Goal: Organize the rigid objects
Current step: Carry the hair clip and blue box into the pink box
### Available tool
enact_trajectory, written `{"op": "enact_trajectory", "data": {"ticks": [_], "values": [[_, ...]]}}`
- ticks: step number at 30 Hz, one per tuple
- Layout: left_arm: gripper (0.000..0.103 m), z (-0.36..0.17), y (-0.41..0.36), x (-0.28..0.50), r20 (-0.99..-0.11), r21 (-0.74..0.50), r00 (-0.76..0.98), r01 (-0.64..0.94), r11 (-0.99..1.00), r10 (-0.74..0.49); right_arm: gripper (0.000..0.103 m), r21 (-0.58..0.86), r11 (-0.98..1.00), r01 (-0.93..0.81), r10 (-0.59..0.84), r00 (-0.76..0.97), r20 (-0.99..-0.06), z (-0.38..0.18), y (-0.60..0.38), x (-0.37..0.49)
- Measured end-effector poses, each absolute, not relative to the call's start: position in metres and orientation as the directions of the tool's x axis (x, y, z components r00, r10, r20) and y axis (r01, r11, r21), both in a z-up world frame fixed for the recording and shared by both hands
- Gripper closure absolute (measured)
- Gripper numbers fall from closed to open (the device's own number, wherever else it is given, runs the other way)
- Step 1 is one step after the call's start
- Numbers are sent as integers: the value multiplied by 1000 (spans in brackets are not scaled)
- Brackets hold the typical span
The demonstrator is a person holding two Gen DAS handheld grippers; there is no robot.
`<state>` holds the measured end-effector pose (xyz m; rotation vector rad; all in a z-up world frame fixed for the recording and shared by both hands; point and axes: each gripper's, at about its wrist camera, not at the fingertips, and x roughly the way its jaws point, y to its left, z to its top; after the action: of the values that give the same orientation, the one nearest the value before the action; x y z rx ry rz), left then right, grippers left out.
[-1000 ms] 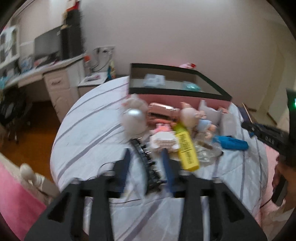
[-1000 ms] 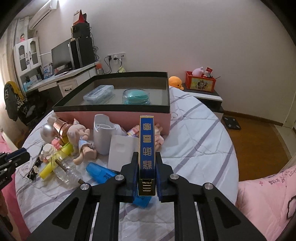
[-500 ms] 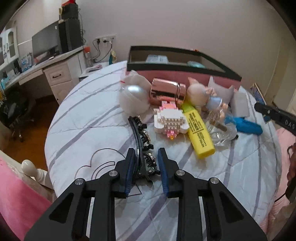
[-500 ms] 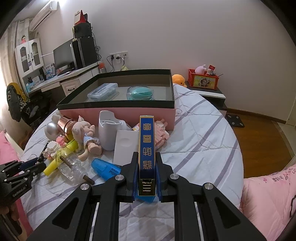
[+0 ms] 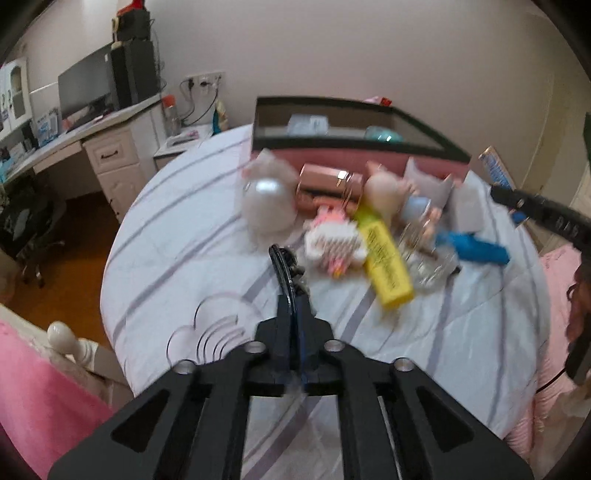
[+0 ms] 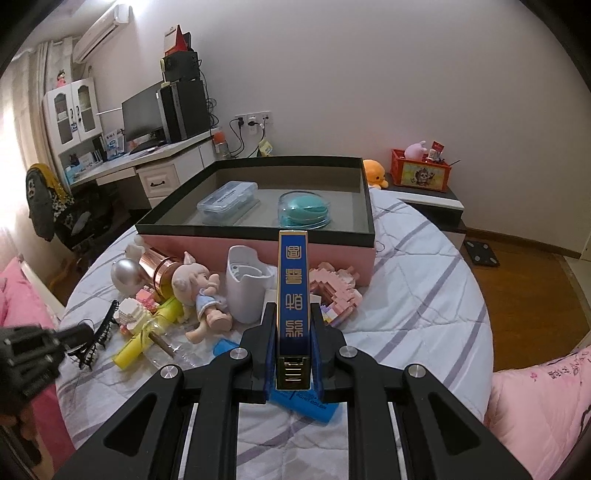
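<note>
Left claw (image 5: 293,314), apart half a second ago, has clenched on the black hair clip (image 5: 284,269), lifted at 6 o'clock from the clutter. Right claw (image 6: 293,332) grips the blue box (image 6: 293,284). Both await the tray (image 6: 255,230) at 12 o'clock.

A home bedroom w/ study corner. A striped quilt (image 6: 424,295) covers the bed; desk (image 6: 122,166) w/ monitor (image 6: 142,114), wall AC unit (image 6: 99,31), plush toys nearby.
</note>
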<state>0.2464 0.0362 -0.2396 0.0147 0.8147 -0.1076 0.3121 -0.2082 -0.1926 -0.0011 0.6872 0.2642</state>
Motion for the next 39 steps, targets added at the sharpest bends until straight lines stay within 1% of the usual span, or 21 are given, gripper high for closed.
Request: {"op": "enact_trajectory", "data": {"ticks": [1, 2, 4, 7, 10, 11, 12, 13, 14, 15, 16, 19, 21, 27, 30, 35, 39], "values": [[83, -241, 39, 246, -717, -36, 691, 86, 996, -85, 88, 88, 968, -237, 238, 739, -631, -195, -209, 312], [57, -241, 41, 247, -718, -37, 692, 77, 996, -80, 88, 92, 967, -237, 241, 735, -634, -197, -209, 312], [21, -243, 44, 250, -734, -53, 674, 72, 996, -88, 88, 92, 967, -236, 239, 730, -641, -199, -208, 312], [24, -245, 43, 252, -733, -89, 671, 70, 994, -113, 88, 94, 966, -239, 242, 727, -642, -200, -208, 312], [28, -251, 31, 257, -746, -42, 659, 90, 995, -91, 88, 95, 968, -232, 238, 726, -645, -200, -210, 312], [35, -253, 28, 259, -750, -25, 656, 96, 995, -83, 88, 94, 968, -231, 236, 727, -645, -199, -210, 312], [38, -256, 26, 260, -755, -13, 652, 92, 996, -70, 88, 91, 969, -229, 233, 727, -646, -199, -211, 312], [48, -257, 26, 261, -743, 4, 667, 88, 996, -56, 88, 91, 970, -225, 229, 728, -647, -199, -212, 312], [65, -256, 25, 262, -740, 7, 669, 96, 995, -59, 88, 92, 971, -223, 228, 728, -647, -199, -212, 313], [75, -255, 24, 263, -740, 12, 670, 104, 995, -61, 88, 92, 971, -222, 228, 727, -647, -199, -213, 313], [88, -254, 24, 264, -739, 20, 672, 105, 994, -56, 88, 93, 971, -221, 228, 728, -647, -199, -214, 313], [88, -253, 25, 263, -725, 28, 686, 116, 993, -60, 88, 92, 971, -221, 227, 729, -646, -198, -214, 313], [88, -248, 28, 258, -716, 0, 693, 117, 993, -81, 88, 88, 970, -225, 228, 731, -643, -197, -214, 313], [87, -218, 35, 251, -670, -30, 733, 130, 991, -116, 88, 87, 967, -238, 238, 737, -632, -191, -210, 314], [87, -201, 31, 253, -636, -25, 761, 143, 989, -126, 88, 84, 965, -249, 245, 740, -627, -185, -205, 316], [87, -176, 18, 274, -593, -18, 790, 179, 984, -155, 88, 71, 962, -262, 249, 747, -617, -174, -198, 329], [87, -163, 0, 309, -587, -12, 787, 226, 974, -190, 88, 65, 960, -274, 254, 743, -619, -166, -193, 356]]}}
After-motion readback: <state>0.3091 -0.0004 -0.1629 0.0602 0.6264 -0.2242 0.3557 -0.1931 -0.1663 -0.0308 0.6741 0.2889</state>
